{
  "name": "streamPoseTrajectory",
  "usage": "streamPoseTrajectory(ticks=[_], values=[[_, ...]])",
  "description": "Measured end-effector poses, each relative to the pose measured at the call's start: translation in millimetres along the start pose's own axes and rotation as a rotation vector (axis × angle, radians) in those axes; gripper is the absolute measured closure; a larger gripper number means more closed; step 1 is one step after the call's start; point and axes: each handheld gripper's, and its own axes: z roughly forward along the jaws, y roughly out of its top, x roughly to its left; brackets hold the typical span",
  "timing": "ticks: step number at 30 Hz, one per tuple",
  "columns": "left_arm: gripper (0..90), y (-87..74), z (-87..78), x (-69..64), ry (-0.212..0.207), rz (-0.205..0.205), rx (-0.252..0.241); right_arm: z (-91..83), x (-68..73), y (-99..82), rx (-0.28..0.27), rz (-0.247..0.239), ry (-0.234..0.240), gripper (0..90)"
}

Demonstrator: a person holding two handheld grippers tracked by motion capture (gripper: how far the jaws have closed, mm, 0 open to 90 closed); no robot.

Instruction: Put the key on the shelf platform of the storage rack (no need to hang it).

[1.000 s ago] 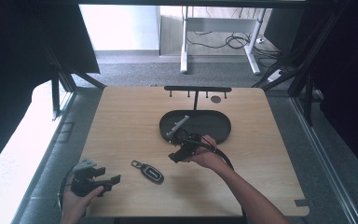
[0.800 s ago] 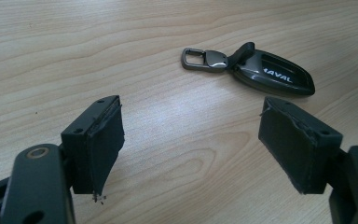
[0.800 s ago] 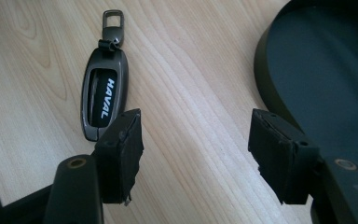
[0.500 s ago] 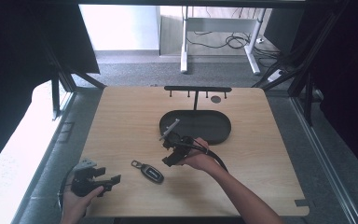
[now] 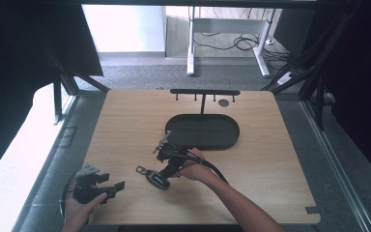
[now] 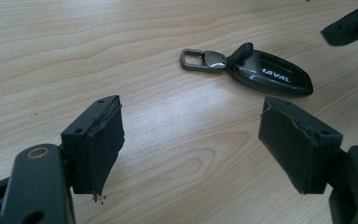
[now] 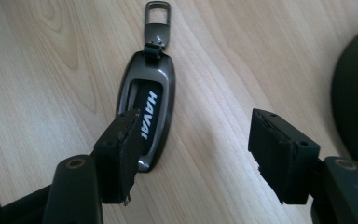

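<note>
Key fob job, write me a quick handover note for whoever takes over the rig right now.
Right gripper: open, low over the key fob, one of its fingers in front of the fob's near end; nothing gripped.
Left gripper: open, empty, near the table's front left corner, pointed toward the fob.
Fob lies flat on the wood, clip end away from the right gripper, short of the black oval tray. The tray looks empty, with a hook stand behind it.
Done: approach. Left: grip the fob, probably move it to the tray or a hook.
</note>
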Motion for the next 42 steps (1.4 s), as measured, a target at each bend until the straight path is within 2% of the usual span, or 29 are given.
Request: streamPoseTrajectory(ticks=[11, 17, 33, 36, 38, 42], values=[[22.3, -0.2, 0.4, -0.5, -0.003, -0.002, 0.001, 20.6, 13.8, 9.8, 0.031, -0.024, 0.011, 34.0], [22.3, -0.3, 0.2, -0.6, -0.003, -0.003, 0.001, 33.5, 20.7, 14.7, 0.065, -0.039, 0.017, 33.1], [22.3, -0.2, 0.8, -1.4, -0.005, 0.001, 0.004, 58.5, 23.9, 18.6, 0.122, -0.043, 0.018, 32.8], [22.3, -0.2, 0.9, -1.4, -0.005, 0.0, 0.004, 58.3, 24.4, 19.1, 0.116, -0.046, 0.019, 37.5], [22.3, -0.2, 1.0, -1.5, -0.006, 0.0, 0.004, 56.2, 25.6, 18.8, 0.113, -0.058, 0.022, 46.9], [22.3, -0.1, 0.9, -2.2, -0.006, 0.002, 0.003, 55.4, 23.1, 18.2, 0.116, -0.05, 0.023, 48.6]])
